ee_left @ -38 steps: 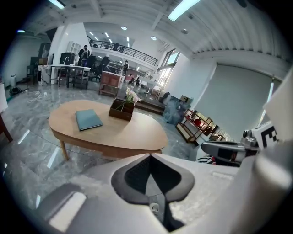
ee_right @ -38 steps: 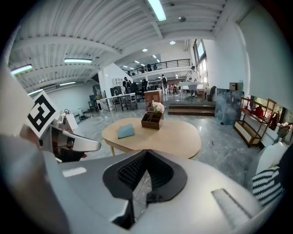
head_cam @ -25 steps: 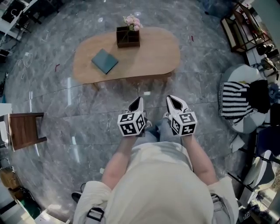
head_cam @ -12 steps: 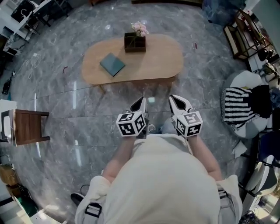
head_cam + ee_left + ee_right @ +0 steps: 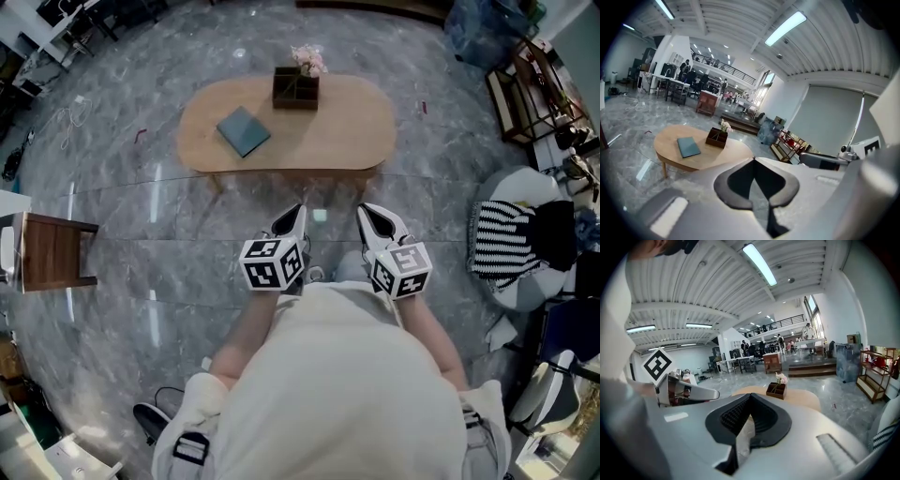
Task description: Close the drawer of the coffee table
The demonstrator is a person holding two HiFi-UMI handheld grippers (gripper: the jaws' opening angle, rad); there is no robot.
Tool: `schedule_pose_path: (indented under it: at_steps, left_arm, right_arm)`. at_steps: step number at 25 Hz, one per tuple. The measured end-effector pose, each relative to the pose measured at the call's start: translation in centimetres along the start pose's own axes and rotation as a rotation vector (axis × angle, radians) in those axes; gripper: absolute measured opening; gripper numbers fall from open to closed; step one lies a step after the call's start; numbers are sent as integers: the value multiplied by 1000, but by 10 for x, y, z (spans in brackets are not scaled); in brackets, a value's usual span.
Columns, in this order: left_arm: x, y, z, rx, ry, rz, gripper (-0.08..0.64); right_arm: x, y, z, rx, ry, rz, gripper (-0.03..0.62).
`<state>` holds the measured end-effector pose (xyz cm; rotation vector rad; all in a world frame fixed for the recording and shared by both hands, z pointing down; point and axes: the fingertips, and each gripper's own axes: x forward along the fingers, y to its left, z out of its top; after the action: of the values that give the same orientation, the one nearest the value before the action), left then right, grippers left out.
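Here, the left tool (image 5: 296, 214) and right tool (image 5: 368, 214) are held clenched on nothing, the surface (image 5: 337, 131) well ahead of them. No drawer is seen jutting from its near edge: already shut, or opening on a hidden side.

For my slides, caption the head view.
Standing before the oval coffee table, left gripper and right gripper shut and empty; book, flower box on top.
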<state>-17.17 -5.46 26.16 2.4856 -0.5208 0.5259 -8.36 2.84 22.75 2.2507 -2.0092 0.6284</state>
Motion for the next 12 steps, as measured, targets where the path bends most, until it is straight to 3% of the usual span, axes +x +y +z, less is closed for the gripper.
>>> schedule_pose_path:
  at_steps: [12]
  left_arm:
    - [-1, -1, 5, -26, -8, -18, 0]
  right_arm:
    - [3, 0, 9, -21, -21, -20, -2]
